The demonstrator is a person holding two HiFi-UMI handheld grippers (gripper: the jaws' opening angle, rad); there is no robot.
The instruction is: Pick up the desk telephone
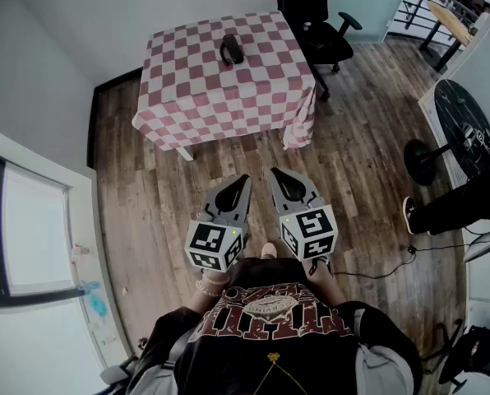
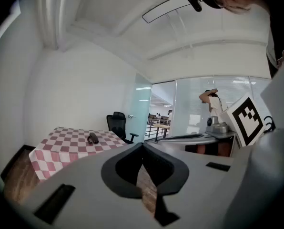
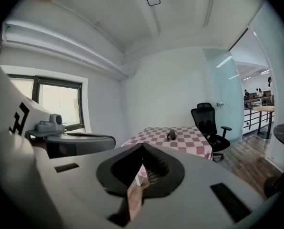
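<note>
One checked table (image 1: 196,85), one phone (image 1: 232,48) and one chair (image 1: 311,6) are counted. Two grippers are logged: left gripper (image 1: 243,179), right gripper (image 1: 275,174). One round table (image 1: 465,105) is noted.

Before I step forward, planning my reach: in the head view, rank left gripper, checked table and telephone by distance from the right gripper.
1. Left gripper, beside the right gripper, at its left.
2. Checked table, ahead.
3. Telephone, on the table's far half.
</note>
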